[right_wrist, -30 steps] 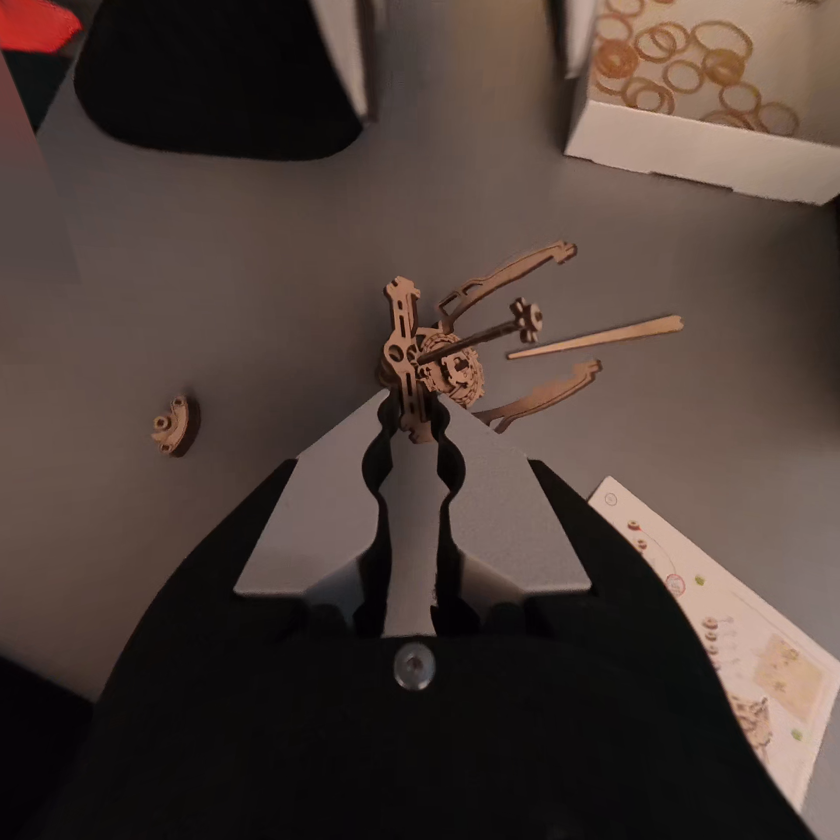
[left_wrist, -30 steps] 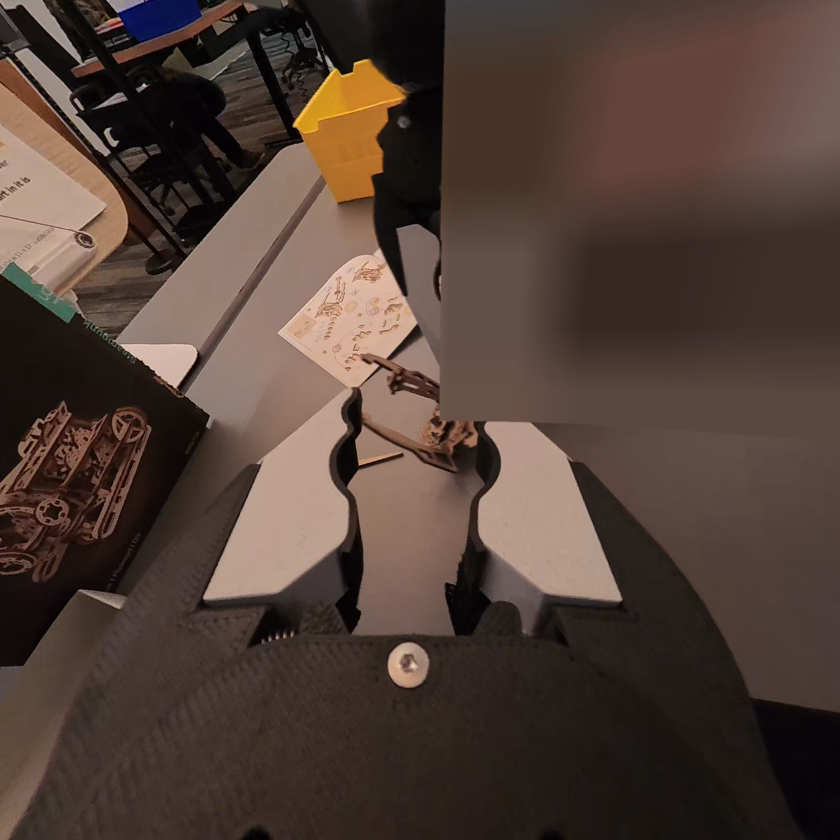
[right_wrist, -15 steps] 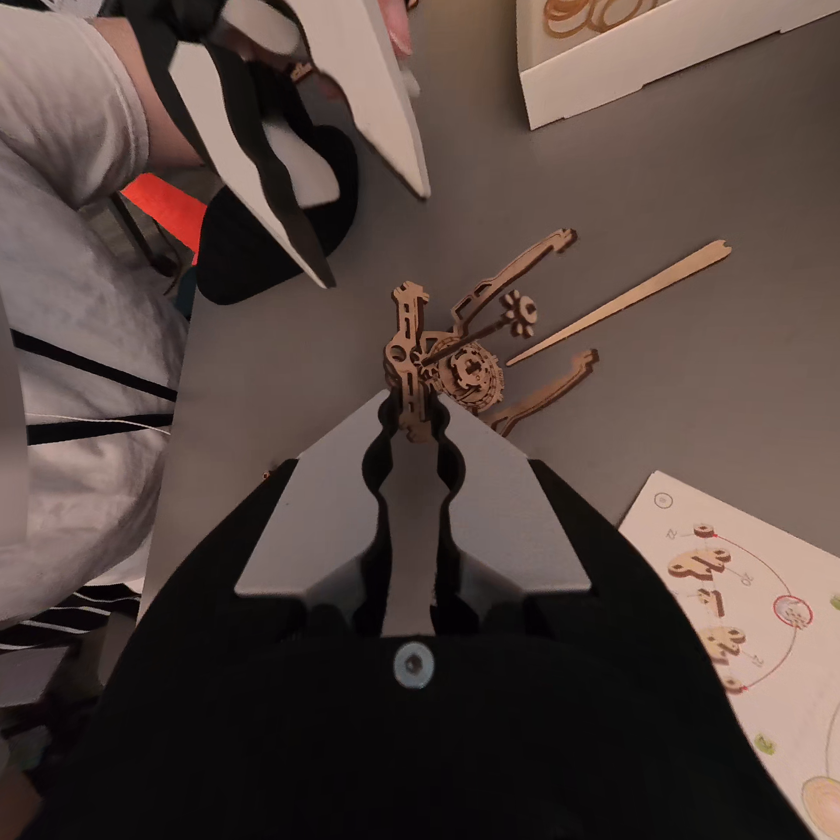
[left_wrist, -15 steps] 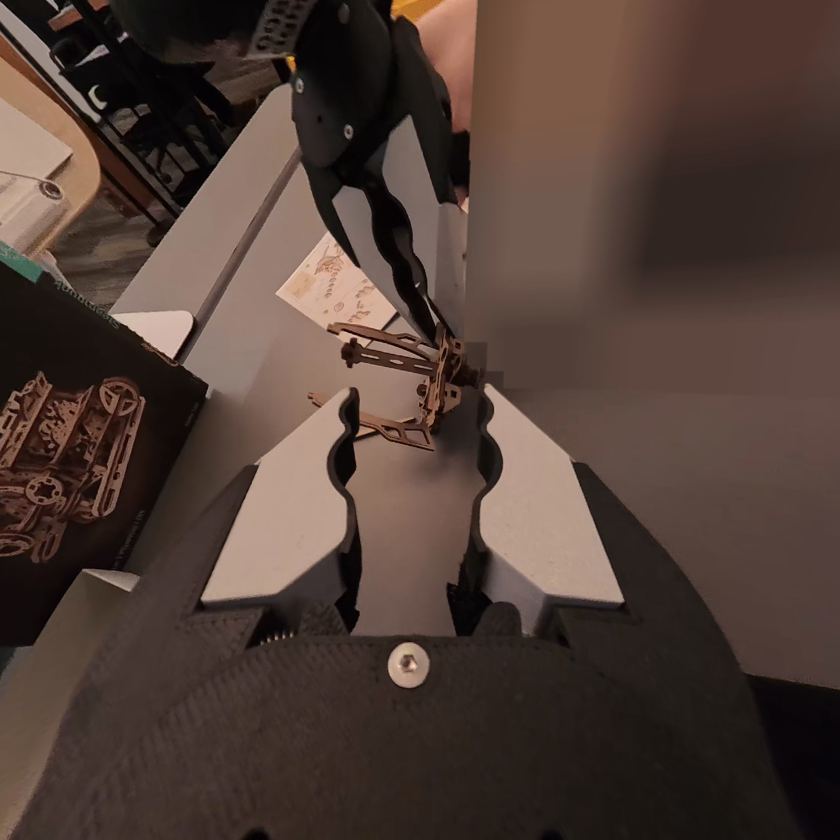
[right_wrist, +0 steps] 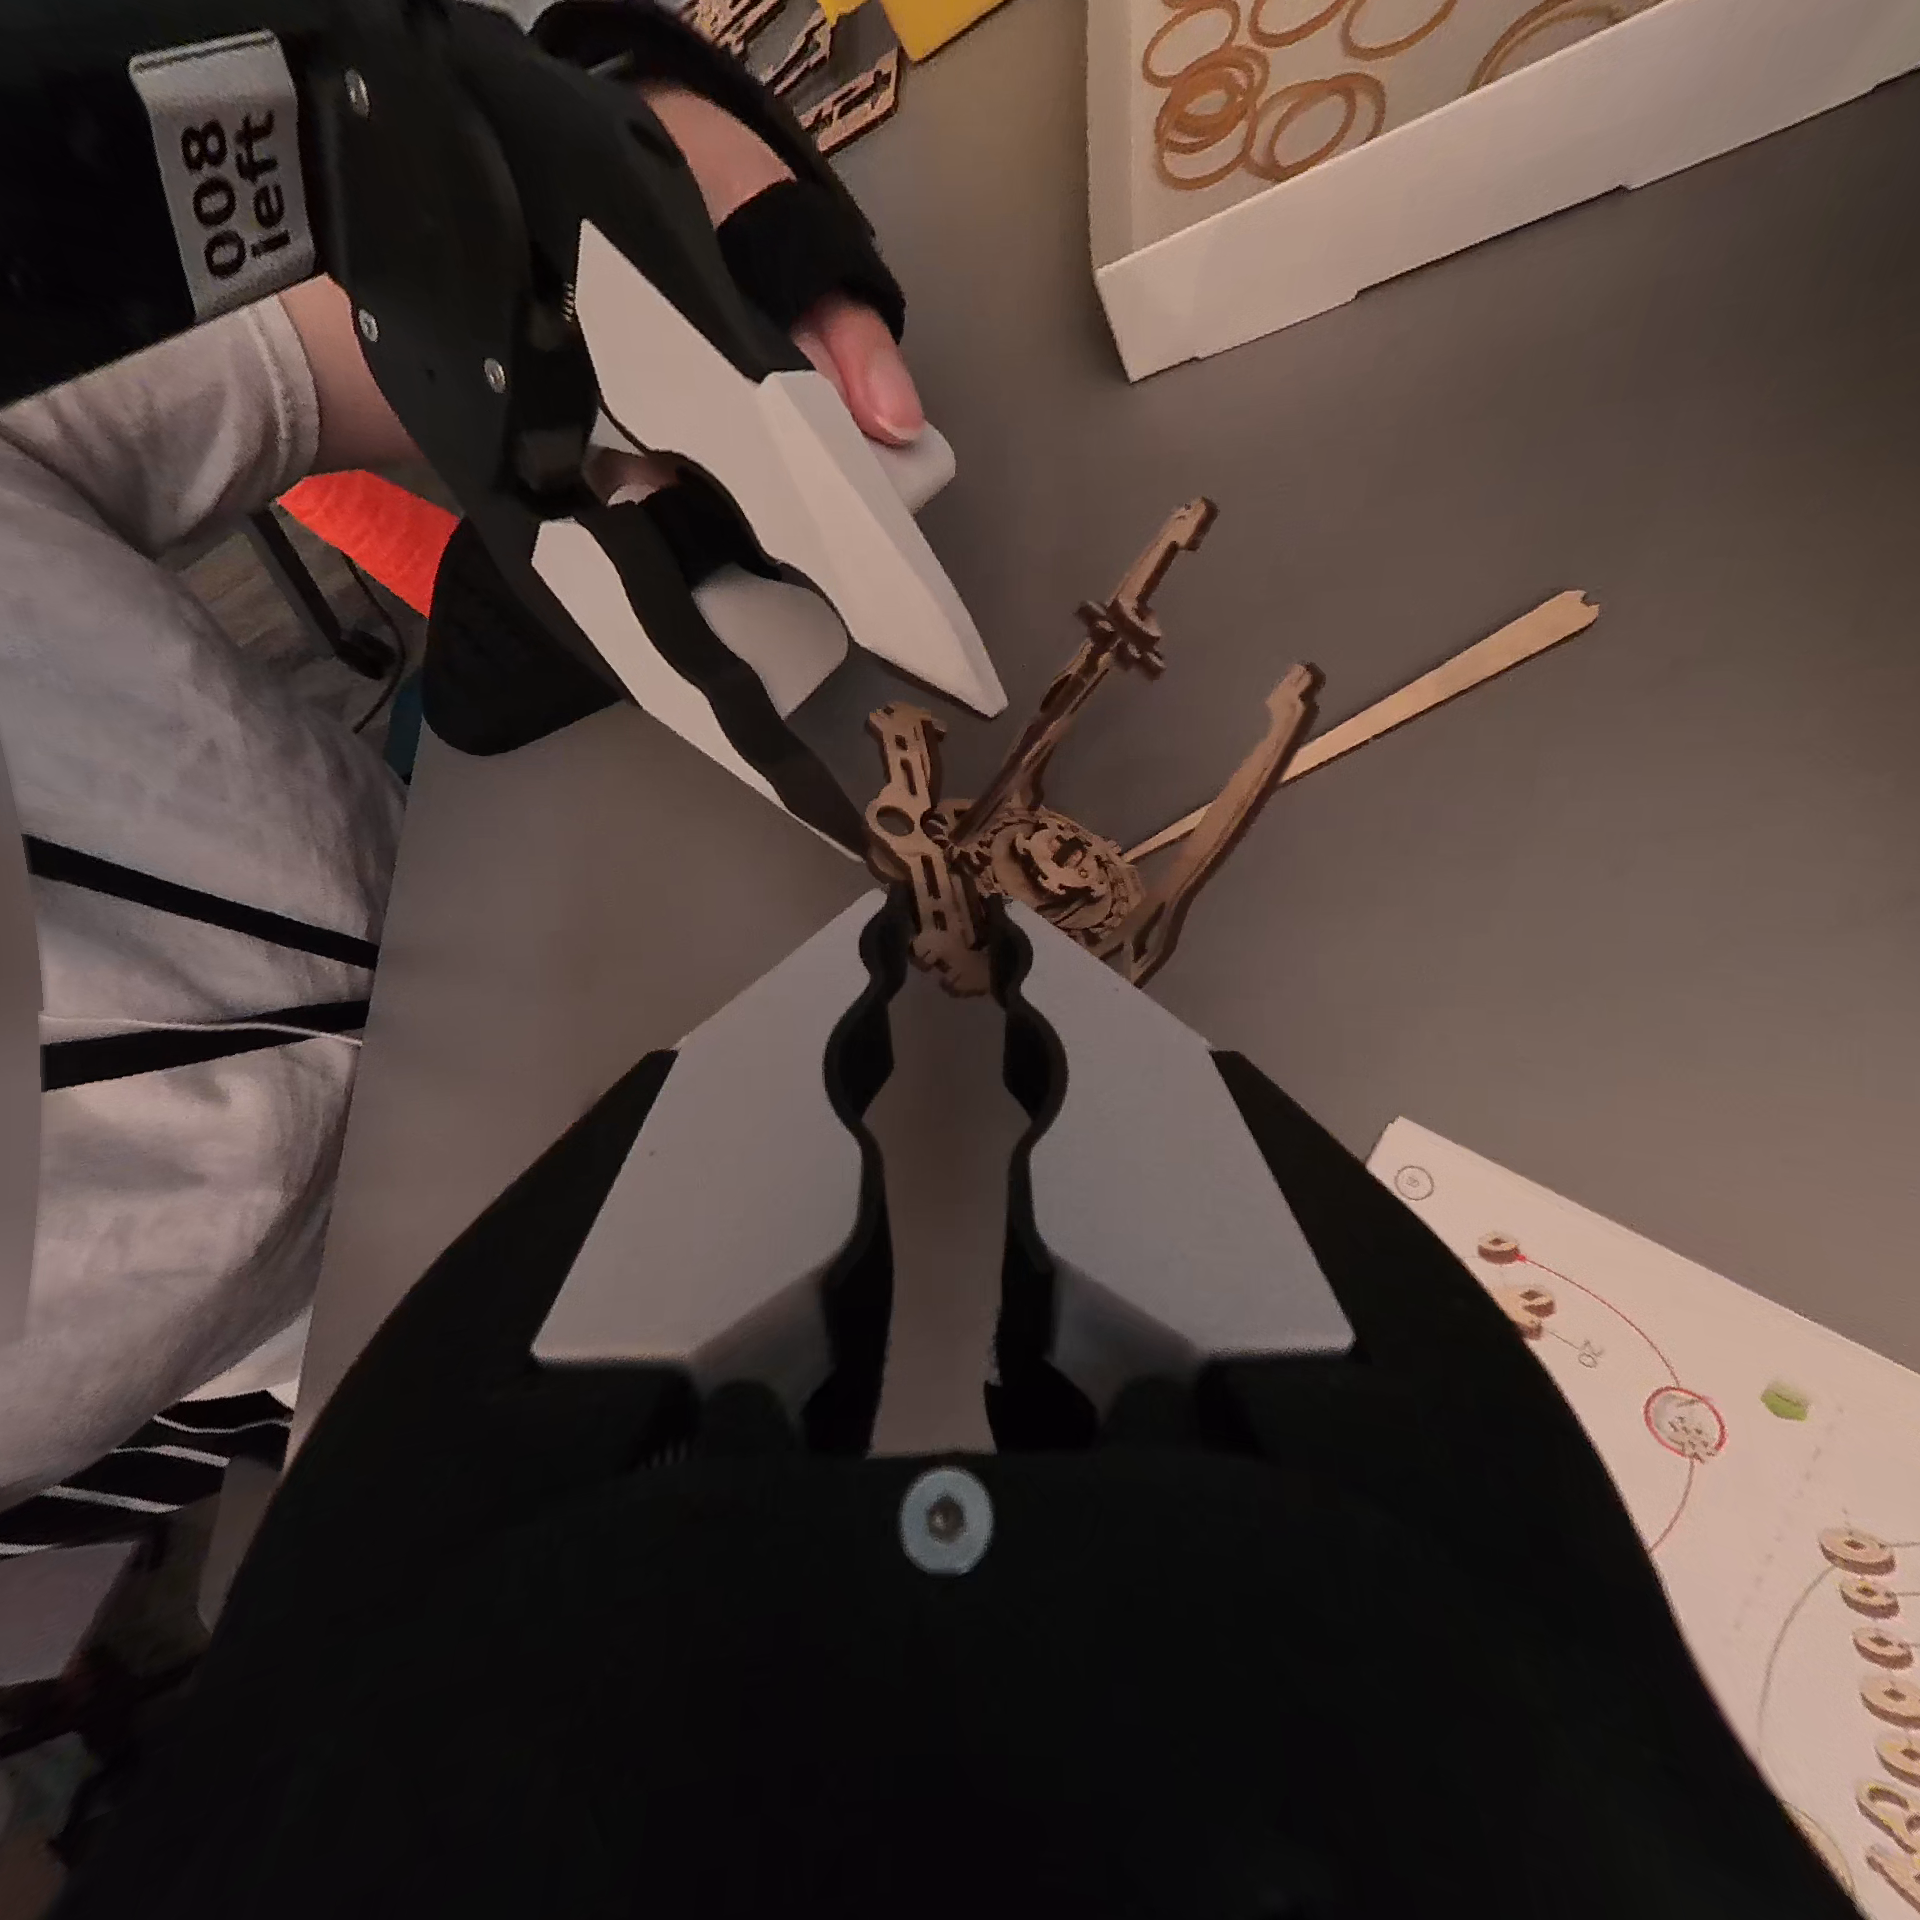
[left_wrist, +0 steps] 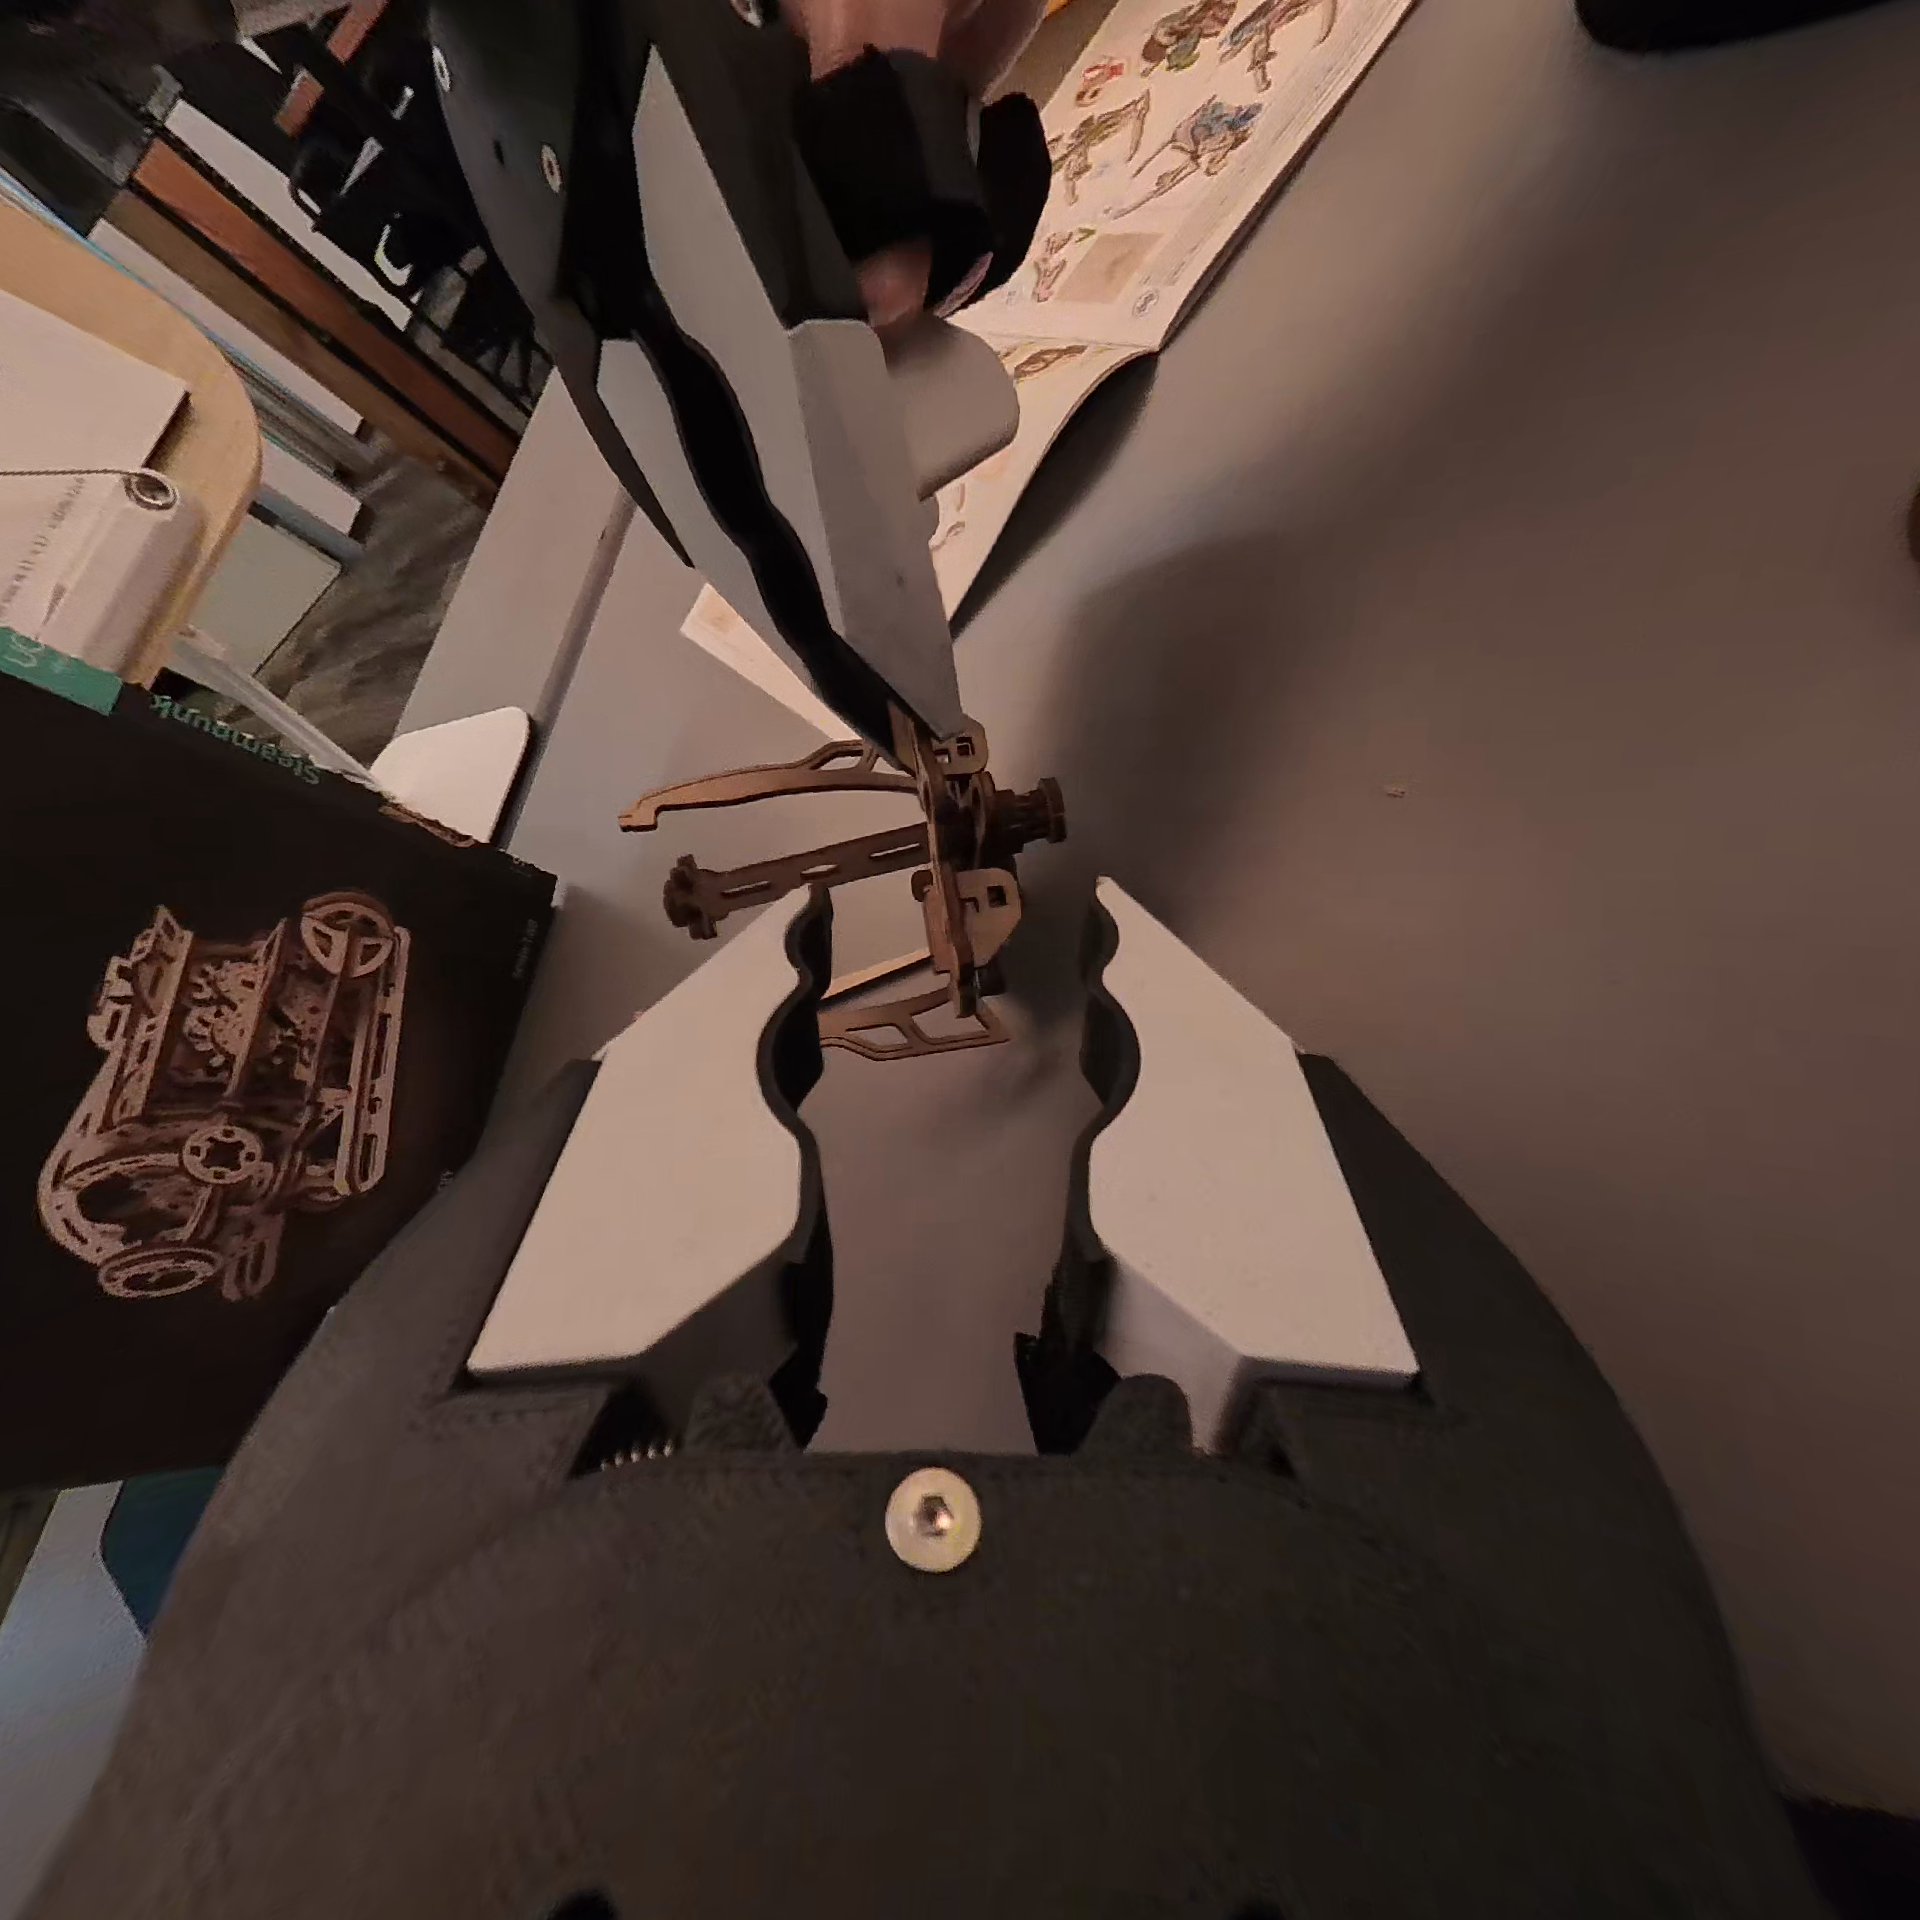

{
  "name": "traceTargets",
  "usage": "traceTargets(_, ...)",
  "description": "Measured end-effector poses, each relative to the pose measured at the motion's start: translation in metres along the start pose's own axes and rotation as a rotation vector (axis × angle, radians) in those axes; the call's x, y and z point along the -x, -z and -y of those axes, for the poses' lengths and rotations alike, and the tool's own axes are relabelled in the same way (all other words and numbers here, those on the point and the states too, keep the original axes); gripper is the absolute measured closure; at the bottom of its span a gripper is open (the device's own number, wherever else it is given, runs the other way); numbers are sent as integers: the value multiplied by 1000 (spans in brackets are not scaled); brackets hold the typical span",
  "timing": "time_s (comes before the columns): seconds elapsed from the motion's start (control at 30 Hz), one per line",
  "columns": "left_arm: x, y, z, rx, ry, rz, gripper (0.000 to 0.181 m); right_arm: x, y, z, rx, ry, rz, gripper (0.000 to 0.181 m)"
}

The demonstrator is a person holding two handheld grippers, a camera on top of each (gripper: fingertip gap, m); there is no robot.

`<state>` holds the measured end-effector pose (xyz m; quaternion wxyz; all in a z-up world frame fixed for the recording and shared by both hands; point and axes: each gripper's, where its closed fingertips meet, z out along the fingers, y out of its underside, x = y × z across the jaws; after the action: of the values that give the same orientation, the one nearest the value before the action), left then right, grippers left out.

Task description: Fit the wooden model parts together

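A half-built wooden model with a gear hub and long thin arms is held just above the grey table. My right gripper is shut on its flat slotted strut. In the left wrist view the right gripper comes down from above onto the model. My left gripper is open and empty, its tips just short of the model's sides. It also shows in the right wrist view, tips either side of the strut's top end. A loose curved arm and a wooden stick lie behind.
A white box lid with wooden rings stands at the back right. An instruction sheet lies at the right, and it shows in the left wrist view. A black kit box stands left. A flat wooden piece lies under the model. My two grippers' fingertips are within a few centimetres of each other. From either gripper's tips it is about 10 centimeters to the wooden stick.
My left gripper has moved in from farther off, and its open tips now flank the model. My right gripper has kept its hold and turned the model somewhat.
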<state>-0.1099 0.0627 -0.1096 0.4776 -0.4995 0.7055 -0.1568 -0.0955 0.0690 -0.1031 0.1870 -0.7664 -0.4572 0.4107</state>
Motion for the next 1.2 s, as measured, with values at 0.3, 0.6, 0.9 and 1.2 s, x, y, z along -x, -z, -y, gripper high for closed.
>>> traceTargets(0.3, 24, -7, -15, 68, 17, 77, 137, -18, 4, 19, -25, -161, 34, 168)
traceTargets(0.6, 37, -12, -19, 72, 109, 66, 146, -28, 6, 31, -53, -199, 97, 167)
traceTargets(0.9, 44, -14, -25, 67, 160, 61, 151, -47, 26, 47, -180, -34, -61, 149)
traceTargets(1.2, 43, -11, -36, 100, 201, 56, 147, -35, 38, 28, -467, -345, -104, 111)
